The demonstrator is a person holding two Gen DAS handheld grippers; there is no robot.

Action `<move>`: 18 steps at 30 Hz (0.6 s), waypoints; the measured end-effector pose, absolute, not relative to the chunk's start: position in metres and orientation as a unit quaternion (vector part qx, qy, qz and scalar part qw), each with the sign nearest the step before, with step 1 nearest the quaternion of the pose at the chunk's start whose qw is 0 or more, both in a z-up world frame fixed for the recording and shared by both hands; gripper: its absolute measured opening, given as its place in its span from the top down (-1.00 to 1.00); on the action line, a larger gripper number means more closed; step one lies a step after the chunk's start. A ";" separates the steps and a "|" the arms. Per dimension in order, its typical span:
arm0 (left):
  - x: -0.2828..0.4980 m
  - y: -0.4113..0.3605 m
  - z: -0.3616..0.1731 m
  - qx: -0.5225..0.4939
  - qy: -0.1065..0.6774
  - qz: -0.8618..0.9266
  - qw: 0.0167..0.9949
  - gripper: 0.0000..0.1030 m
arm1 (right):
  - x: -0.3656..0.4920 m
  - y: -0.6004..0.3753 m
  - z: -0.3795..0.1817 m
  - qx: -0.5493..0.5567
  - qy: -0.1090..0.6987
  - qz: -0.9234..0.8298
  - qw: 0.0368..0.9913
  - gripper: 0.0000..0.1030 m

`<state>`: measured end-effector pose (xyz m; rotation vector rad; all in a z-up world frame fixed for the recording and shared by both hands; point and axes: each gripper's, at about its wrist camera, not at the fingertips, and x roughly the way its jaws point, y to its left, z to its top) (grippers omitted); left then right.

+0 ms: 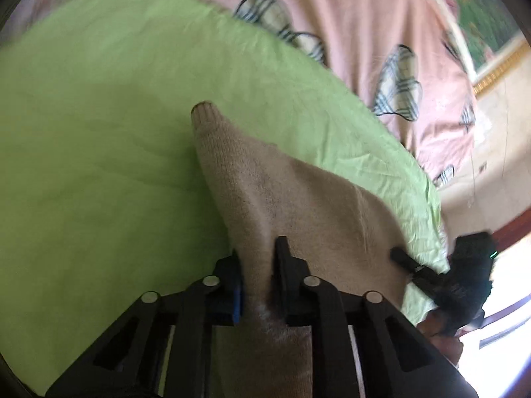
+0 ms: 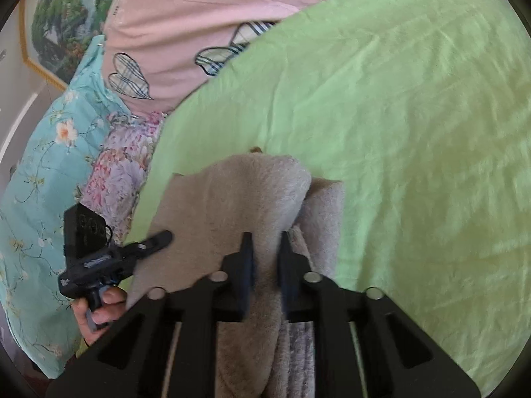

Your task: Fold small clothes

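Observation:
A small beige knit garment is held up over a light green sheet. My left gripper is shut on one edge of it; a ribbed cuff points away from me. My right gripper is shut on another part of the same garment, which is bunched and doubled over there. The right gripper also shows at the right edge of the left wrist view. The left gripper shows at the left of the right wrist view, held by a hand.
The green sheet lies over a pink bedcover with plaid hearts. A teal floral pillow and a purple floral cloth lie at the bed's side. A framed landscape picture hangs on the wall.

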<state>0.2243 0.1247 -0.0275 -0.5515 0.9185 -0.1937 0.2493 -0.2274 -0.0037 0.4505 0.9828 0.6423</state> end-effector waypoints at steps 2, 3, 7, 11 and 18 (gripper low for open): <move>0.214 0.115 -0.010 -0.227 0.414 -0.098 0.876 0.79 | 0.240 -0.234 0.013 0.218 0.428 0.321 0.816 0.83; 0.213 0.111 -0.006 -0.215 0.411 -0.100 0.880 0.78 | 0.235 -0.239 0.021 0.220 0.411 0.330 0.821 0.83; 0.238 0.111 -0.021 -0.205 0.442 -0.081 0.869 0.67 | 0.243 -0.248 0.008 0.198 0.431 0.301 0.827 0.84; 0.265 0.123 -0.038 -0.198 0.455 -0.050 0.867 0.61 | 0.255 -0.247 -0.022 0.201 0.463 0.281 0.816 0.84; 0.292 0.141 -0.038 -0.150 0.467 0.011 0.872 0.71 | 0.260 -0.245 -0.026 0.206 0.474 0.278 0.810 0.77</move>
